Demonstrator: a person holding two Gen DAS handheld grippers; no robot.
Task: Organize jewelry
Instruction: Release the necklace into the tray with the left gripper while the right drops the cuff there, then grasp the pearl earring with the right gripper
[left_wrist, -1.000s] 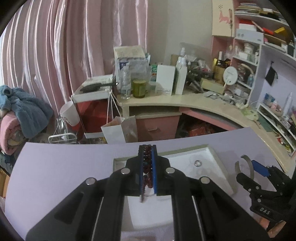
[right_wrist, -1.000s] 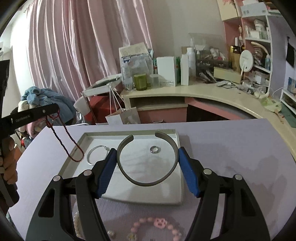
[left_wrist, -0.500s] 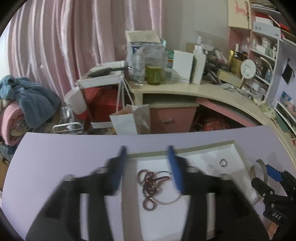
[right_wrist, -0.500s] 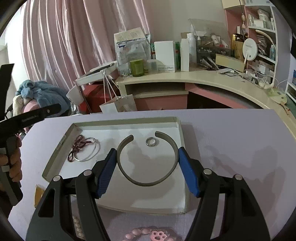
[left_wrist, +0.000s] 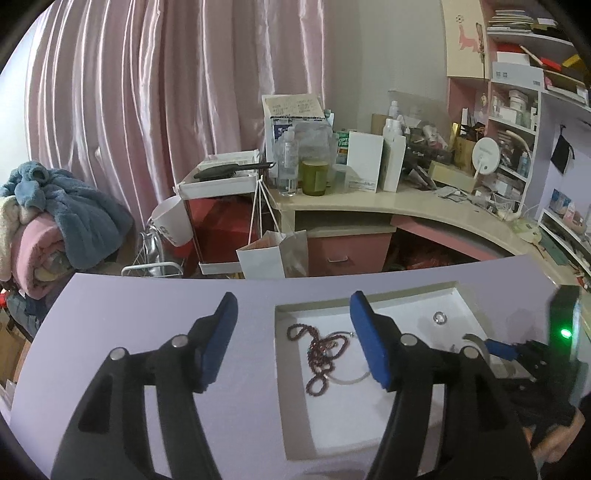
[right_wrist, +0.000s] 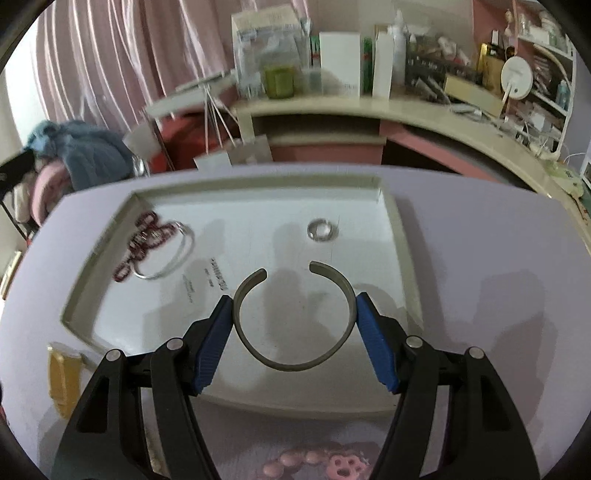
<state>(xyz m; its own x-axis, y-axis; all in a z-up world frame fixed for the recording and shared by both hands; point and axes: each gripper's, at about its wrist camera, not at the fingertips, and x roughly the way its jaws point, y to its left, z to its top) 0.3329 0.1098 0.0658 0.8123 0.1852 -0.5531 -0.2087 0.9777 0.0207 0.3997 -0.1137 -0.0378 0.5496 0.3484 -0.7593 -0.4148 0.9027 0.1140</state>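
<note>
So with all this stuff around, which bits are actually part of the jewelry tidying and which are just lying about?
Part of the job:
- white tray
- dark red bead necklace, lying in the tray
- thin silver bangle beside it
- small ring
- grey cuff bracelet, held between the right gripper's jaws
- pink bead bracelet, outside the tray

Just lying about:
- blankets
- paper bag
- green jar

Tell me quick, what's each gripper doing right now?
Left gripper: open, empty; its fingers have just been opening, bead necklace lying in the tray.
Right gripper: closed on the open metal bangle.
</note>
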